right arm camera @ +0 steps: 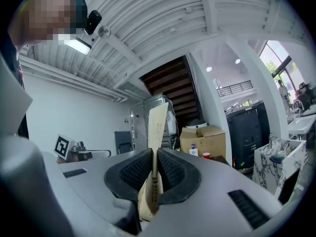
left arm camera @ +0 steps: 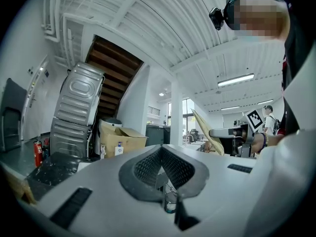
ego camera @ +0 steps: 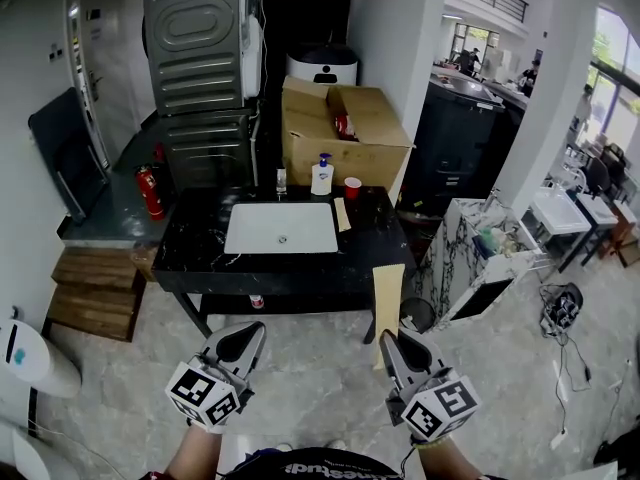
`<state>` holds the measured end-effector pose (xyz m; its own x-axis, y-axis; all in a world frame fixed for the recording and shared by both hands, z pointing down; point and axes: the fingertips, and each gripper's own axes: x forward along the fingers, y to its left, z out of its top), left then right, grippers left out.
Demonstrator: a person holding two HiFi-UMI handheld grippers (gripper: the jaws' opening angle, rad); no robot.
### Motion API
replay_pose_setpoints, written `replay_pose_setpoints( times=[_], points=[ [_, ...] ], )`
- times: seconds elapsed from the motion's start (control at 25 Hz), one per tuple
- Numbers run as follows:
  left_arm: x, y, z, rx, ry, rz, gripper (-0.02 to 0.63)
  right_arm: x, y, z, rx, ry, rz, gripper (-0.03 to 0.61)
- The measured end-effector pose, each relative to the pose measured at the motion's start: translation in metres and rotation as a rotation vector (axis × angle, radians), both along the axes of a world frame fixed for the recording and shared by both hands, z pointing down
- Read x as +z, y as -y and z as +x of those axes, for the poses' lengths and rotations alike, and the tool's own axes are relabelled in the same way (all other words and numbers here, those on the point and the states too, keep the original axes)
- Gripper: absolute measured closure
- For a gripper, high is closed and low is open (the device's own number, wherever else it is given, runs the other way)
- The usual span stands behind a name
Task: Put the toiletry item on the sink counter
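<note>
A black marble sink counter (ego camera: 375,238) with a white basin (ego camera: 281,228) stands ahead of me across a stretch of floor. My right gripper (ego camera: 392,341) is shut on a flat tan toiletry packet (ego camera: 388,298); the packet sticks up past the jaws (right arm camera: 157,125) in the right gripper view. My left gripper (ego camera: 247,338) is held low beside it, jaws together with nothing between them, as also seen for the left gripper (left arm camera: 161,150) in its own view. Both grippers are well short of the counter.
On the counter's back edge stand a pump bottle (ego camera: 321,176), a red cup (ego camera: 352,187) and a small bottle (ego camera: 281,180); another tan packet (ego camera: 342,214) lies right of the basin. A cardboard box (ego camera: 345,128) sits behind, a fire extinguisher (ego camera: 150,191) and wooden steps (ego camera: 95,293) left, and a marble cabinet (ego camera: 470,258) right.
</note>
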<state>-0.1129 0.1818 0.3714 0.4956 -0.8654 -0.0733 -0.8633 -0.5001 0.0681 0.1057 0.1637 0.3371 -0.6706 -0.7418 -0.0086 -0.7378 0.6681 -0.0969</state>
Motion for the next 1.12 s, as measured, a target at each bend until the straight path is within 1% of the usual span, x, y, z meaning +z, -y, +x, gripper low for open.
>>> replay_pose_setpoints(
  times=[0.28, 0.4, 0.64, 0.84, 1.04, 1.12],
  points=[
    [0.001, 0.002, -0.001, -0.017, 0.000, -0.002, 0.598, 0.003, 0.002, 0.004, -0.001, -0.010, -0.008, 0.511],
    [0.002, 0.004, 0.002, -0.020, 0.014, 0.003, 0.598, 0.004, 0.004, 0.009, 0.002, -0.007, -0.007, 0.509],
    [-0.002, 0.007, 0.012, -0.034, 0.011, -0.003, 0.598, 0.004, 0.008, 0.016, -0.004, -0.001, -0.005, 0.509],
    [-0.002, 0.013, 0.026, -0.013, 0.023, 0.009, 0.598, 0.005, 0.013, 0.024, -0.015, 0.001, -0.003, 0.509],
    [-0.002, 0.020, 0.035, -0.046, -0.021, -0.007, 0.598, 0.008, 0.022, 0.036, -0.026, 0.007, -0.010, 0.509],
    [-0.004, 0.024, 0.039, -0.061, -0.025, -0.004, 0.598, 0.008, 0.027, 0.040, -0.034, 0.005, -0.005, 0.509]
  ],
)
